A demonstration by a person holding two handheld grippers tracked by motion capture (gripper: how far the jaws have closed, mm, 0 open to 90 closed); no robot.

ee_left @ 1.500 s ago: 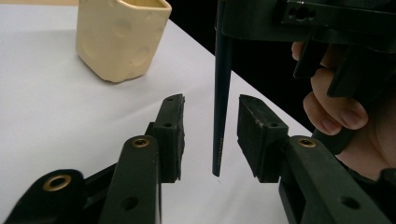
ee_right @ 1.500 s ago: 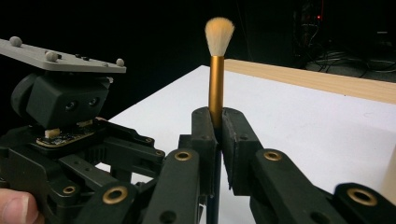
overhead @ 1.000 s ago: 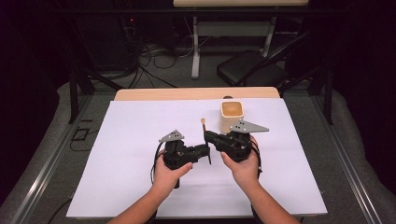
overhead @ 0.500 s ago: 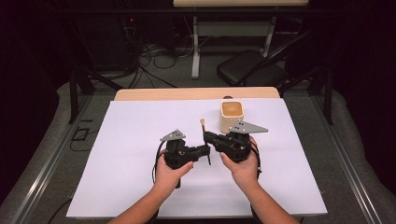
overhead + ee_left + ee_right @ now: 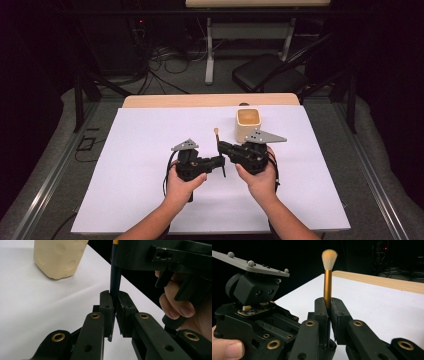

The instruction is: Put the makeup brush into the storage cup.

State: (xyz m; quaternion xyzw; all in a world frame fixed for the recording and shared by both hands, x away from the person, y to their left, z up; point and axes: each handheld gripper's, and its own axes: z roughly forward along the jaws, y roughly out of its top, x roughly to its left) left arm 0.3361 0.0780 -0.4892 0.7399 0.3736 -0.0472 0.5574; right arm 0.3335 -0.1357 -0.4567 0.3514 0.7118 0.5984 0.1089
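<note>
The right hand-held gripper and the left hand-held gripper meet nose to nose near the middle of the surface, each held in one hand, and both are clamped on the same single brush. In the right gripper view the two black jaws are closed on the brush's gold ferrule, with the pale tuft of bristles standing upright above them. In the left gripper view the jaws are closed on the dark handle lower down, the handle rising straight up between them and passing in front of the right gripper's body. So the brush stands upright, held in two places, lifted above the white covering.

I count two grippers, two hands, one brush and one cup. The cup is a cream-coloured, squarish container standing upright on the surface just beyond the right gripper, apart from the brush. A grey three-cornered plate tops each gripper. Beyond the surface, one dark chair stands on the floor.
</note>
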